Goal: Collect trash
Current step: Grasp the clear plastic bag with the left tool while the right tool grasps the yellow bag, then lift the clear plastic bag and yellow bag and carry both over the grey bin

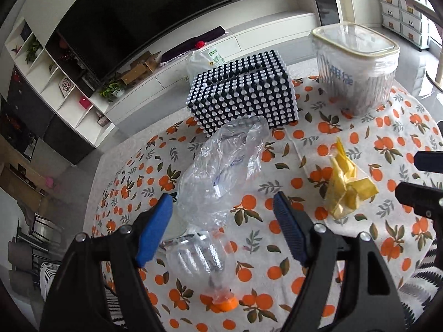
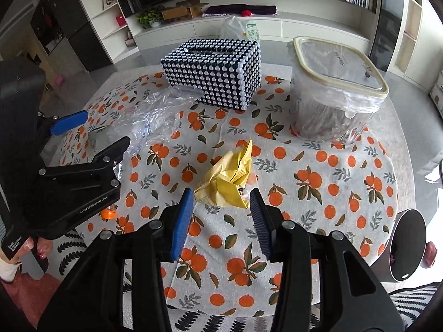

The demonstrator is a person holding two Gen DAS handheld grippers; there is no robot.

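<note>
A crushed clear plastic bottle (image 1: 199,260) with an orange cap (image 1: 225,303) lies on the orange-print tablecloth, with a crumpled clear plastic bag (image 1: 224,163) beyond it. My left gripper (image 1: 221,202) is open, its blue fingers on either side of the bottle and bag, not touching. A crumpled yellow wrapper (image 2: 228,178) lies mid-table; it also shows in the left wrist view (image 1: 346,184). My right gripper (image 2: 221,199) is open just in front of the wrapper, apart from it. The left gripper (image 2: 91,130) shows at the left of the right wrist view.
A black-and-white beaded tissue box (image 2: 214,73) stands at the back of the table. A clear lidded container (image 2: 332,91) stands at the back right. A plastic bag with green print (image 2: 243,30) sits behind the box. A round grey device (image 2: 407,246) stands at the right edge.
</note>
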